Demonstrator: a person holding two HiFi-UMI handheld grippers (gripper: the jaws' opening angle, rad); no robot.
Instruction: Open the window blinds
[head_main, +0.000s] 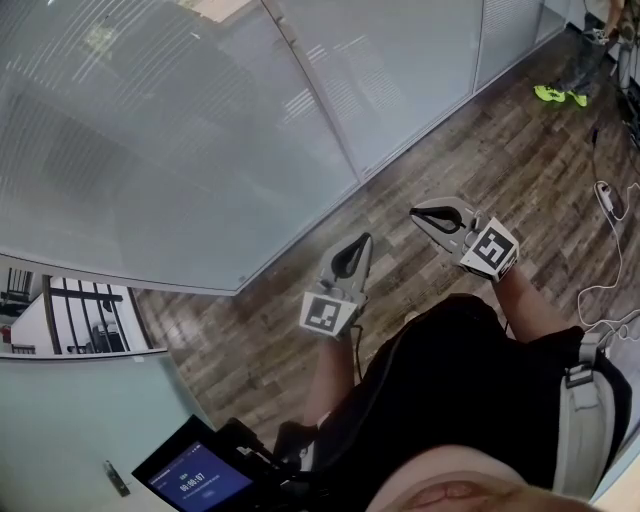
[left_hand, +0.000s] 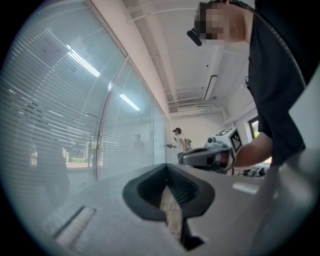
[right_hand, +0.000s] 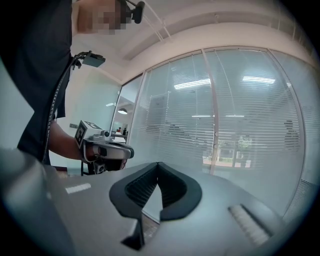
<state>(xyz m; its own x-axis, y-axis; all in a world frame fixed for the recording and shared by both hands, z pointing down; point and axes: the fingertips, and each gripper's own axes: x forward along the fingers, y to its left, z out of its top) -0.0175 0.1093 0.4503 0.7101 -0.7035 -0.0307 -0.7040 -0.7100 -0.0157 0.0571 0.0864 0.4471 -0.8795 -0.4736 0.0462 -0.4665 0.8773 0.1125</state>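
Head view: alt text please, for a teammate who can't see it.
The left gripper and right gripper, jaws shut and empty, are held over a wooden floor, pointing toward the blinds behind a glass wall. The person's dark-clad torso fills the bottom.

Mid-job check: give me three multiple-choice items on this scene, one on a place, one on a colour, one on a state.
1. The glass wall with blinds fills which part of the head view? A upper left; B lower right; C none.
2. The floor is: A white tile; B brown wood; C red carpet.
3. The right gripper is: A wide open; B shut on a cord; C shut and empty.
Answers: A, the panes cover the upper left; B, brown planks show; C, its jaws meet with nothing between them.
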